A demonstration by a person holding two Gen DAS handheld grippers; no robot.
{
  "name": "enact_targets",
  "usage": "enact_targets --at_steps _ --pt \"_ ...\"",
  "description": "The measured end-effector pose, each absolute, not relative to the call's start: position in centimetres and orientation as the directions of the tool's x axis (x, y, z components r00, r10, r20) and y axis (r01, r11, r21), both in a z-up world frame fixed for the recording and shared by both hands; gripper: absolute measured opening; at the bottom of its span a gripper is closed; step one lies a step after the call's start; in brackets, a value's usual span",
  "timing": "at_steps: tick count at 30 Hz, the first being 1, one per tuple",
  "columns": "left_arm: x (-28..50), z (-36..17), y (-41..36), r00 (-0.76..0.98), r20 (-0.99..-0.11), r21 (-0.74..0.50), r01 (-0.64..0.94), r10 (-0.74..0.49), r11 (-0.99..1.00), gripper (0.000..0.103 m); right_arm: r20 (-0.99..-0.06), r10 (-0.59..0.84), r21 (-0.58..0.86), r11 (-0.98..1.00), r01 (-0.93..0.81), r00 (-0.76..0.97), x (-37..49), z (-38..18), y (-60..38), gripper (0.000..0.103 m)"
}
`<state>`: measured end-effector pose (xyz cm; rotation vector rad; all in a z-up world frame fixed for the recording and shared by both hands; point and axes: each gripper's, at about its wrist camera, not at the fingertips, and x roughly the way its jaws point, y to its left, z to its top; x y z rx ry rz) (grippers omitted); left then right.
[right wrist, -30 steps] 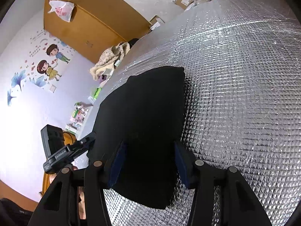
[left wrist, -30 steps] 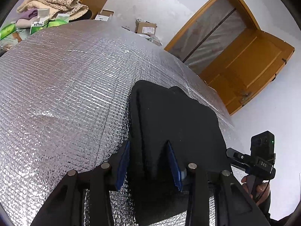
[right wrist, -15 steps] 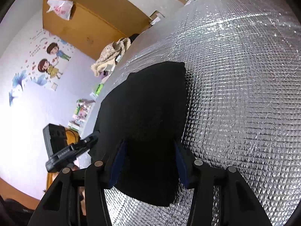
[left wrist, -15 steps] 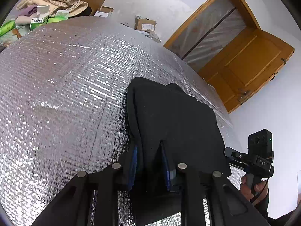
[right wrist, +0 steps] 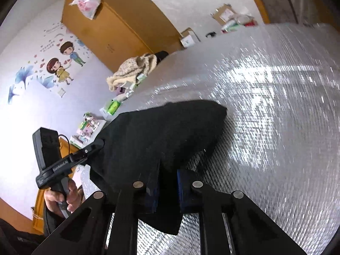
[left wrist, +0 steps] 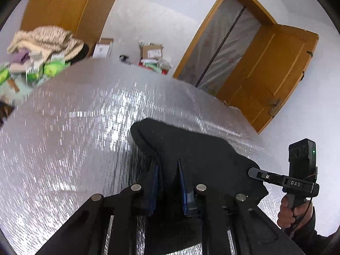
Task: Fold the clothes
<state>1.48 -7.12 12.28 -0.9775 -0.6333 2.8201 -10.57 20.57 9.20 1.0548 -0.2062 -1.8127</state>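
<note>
A folded black garment [left wrist: 191, 155] lies on the silver quilted sheet [left wrist: 74, 127], its near edge lifted. My left gripper [left wrist: 169, 174] has its jaws closing, and the blue pads pinch the garment's left near edge. In the right wrist view the same black garment [right wrist: 161, 131] hangs from my right gripper [right wrist: 167, 178], whose jaws are closing with its blue pads pressed on the cloth's right near edge. The far end of the garment still rests on the sheet. Each view shows the other gripper in a hand at the side.
A heap of beige clothes [left wrist: 44, 40] and green boxes [left wrist: 48, 70] lie at the sheet's far left. Cardboard boxes [left wrist: 152, 52] stand on the floor by the wall. An open wooden door [left wrist: 265, 74] is at the right, a wooden wardrobe [right wrist: 110, 27] behind.
Both grippers have closed on the garment's near edge and risen, lifting that edge off the sheet. The views are now blurred by motion.
</note>
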Motion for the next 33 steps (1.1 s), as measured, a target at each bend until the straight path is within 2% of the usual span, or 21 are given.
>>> enact_targets --at_steps 7,17,19,23,25,30,33 --pt "-1.9 15.4 -9.6 -0.832 -0.529 -0.342 0.027 0.169 -0.939 0.017 -0.539 -0.826 0.519 -0.478 0.708 -0.163 -12.8 11.3 16.9 0.014" --pt "-8.1 14.7 -13.7 -0.837 -0.535 -0.301 0.063 0.114 -0.951 0.017 -0.556 -0.814 0.507 -0.494 0.706 -0.170 -17.4 9.9 10.6 0.014" --pt "-9.0 13.9 -14.5 -0.829 -0.549 -0.310 0.079 0.110 -0.948 0.018 -0.575 -0.801 0.505 -0.505 0.700 -0.164 -18.2 9.0 9.4 0.014" --pt "-10.8 10.3 -16.6 -0.764 -0.637 -0.333 0.154 0.101 -0.930 0.018 -0.626 -0.767 0.508 -0.540 0.671 -0.143 -19.6 6.4 7.9 0.018" --pt "-10.5 9.0 -17.5 -0.745 -0.658 -0.352 0.177 0.108 -0.919 0.019 -0.636 -0.759 0.516 -0.552 0.655 -0.139 -19.7 5.7 7.9 0.027" --pt "-8.0 8.8 -18.9 -0.764 -0.640 -0.385 0.226 0.082 -0.895 0.019 -0.633 -0.750 0.490 -0.579 0.652 -0.191 -19.5 6.6 9.1 0.029" --pt "-6.4 10.3 -18.4 -0.803 -0.591 -0.407 0.210 0.081 -0.889 0.018 -0.612 -0.759 0.470 -0.577 0.668 -0.224 -19.0 7.8 9.3 0.029"
